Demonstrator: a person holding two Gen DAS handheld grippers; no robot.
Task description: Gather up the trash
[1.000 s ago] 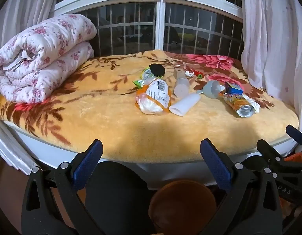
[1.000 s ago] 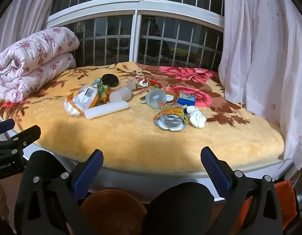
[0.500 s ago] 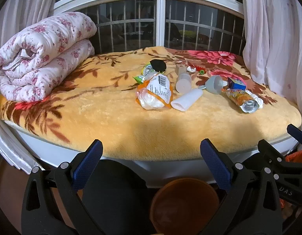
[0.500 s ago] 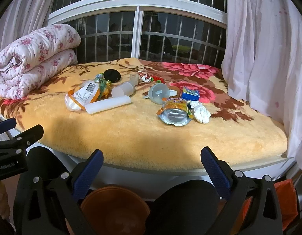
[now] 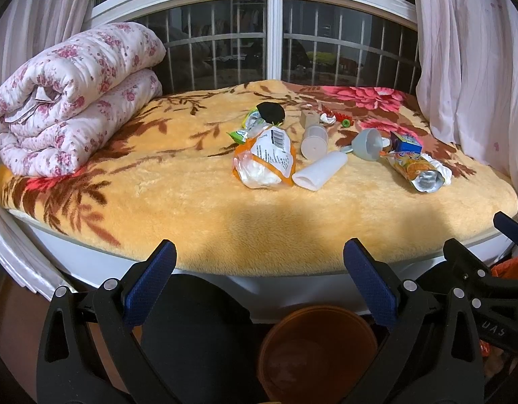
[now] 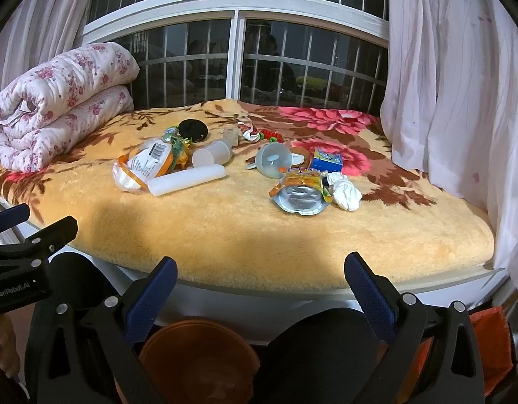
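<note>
Trash lies scattered mid-blanket on a window seat: an orange-and-white snack bag [image 5: 265, 160] [image 6: 144, 168], a white tube [image 5: 319, 170] [image 6: 186, 180], a clear plastic cup [image 5: 314, 141] [image 6: 213, 155], a grey funnel-like cup [image 5: 368, 143] [image 6: 274, 160], a foil juice pouch [image 5: 417, 171] [image 6: 299, 195], a blue carton [image 5: 407, 143] [image 6: 327, 161], white crumpled tissue [image 6: 344, 193], a black round lid [image 5: 270, 111] [image 6: 192, 129]. My left gripper [image 5: 259, 266] and right gripper [image 6: 260, 269] hang open before the seat's front edge, holding nothing. An orange bin [image 5: 316, 350] [image 6: 198, 360] stands below them.
A rolled floral quilt [image 5: 67, 97] [image 6: 57, 104] sits at the left end of the yellow floral blanket [image 5: 158, 175]. Barred windows stand behind, pink curtains [image 6: 460, 84] at both sides. An orange cloth [image 6: 491, 346] lies low at the right.
Both grippers have edged forward and slightly up toward the seat, so the trash looks closer. Both stay open and empty.
</note>
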